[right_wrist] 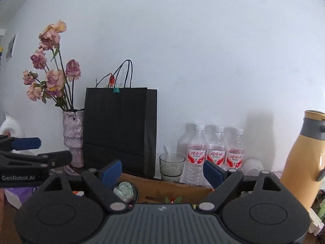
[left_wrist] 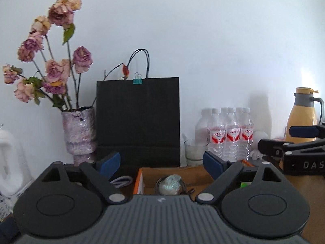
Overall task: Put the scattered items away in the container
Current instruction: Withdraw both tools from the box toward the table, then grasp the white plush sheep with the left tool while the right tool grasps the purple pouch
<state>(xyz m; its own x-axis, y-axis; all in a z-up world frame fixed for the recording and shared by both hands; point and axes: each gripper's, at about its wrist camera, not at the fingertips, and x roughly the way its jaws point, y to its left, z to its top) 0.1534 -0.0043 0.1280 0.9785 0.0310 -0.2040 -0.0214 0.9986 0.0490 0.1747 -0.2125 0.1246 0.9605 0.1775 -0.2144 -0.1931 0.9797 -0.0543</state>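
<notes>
An open cardboard box [left_wrist: 189, 174] with an orange edge lies on the wooden table just below and ahead of both grippers. Inside it sits a dark-rimmed round item holding something crumpled and pale green [left_wrist: 170, 184] [right_wrist: 125, 191]. A looped purple cable [left_wrist: 121, 181] rests left of the box. My left gripper [left_wrist: 162, 162] hangs open over the box's near side, nothing between its blue pads. My right gripper [right_wrist: 162, 171] is open too and empty, above the box wall [right_wrist: 162, 187]. Each gripper shows in the other's view: right gripper [left_wrist: 275, 138], left gripper [right_wrist: 50, 150].
Along the white wall stand a vase of dried roses [left_wrist: 79, 132], a black paper bag [left_wrist: 138, 120], a glass [right_wrist: 171, 164], several water bottles [right_wrist: 215, 152] and a yellow thermos jug [right_wrist: 302, 158]. A small green and red item [right_wrist: 172, 200] lies in front of the box.
</notes>
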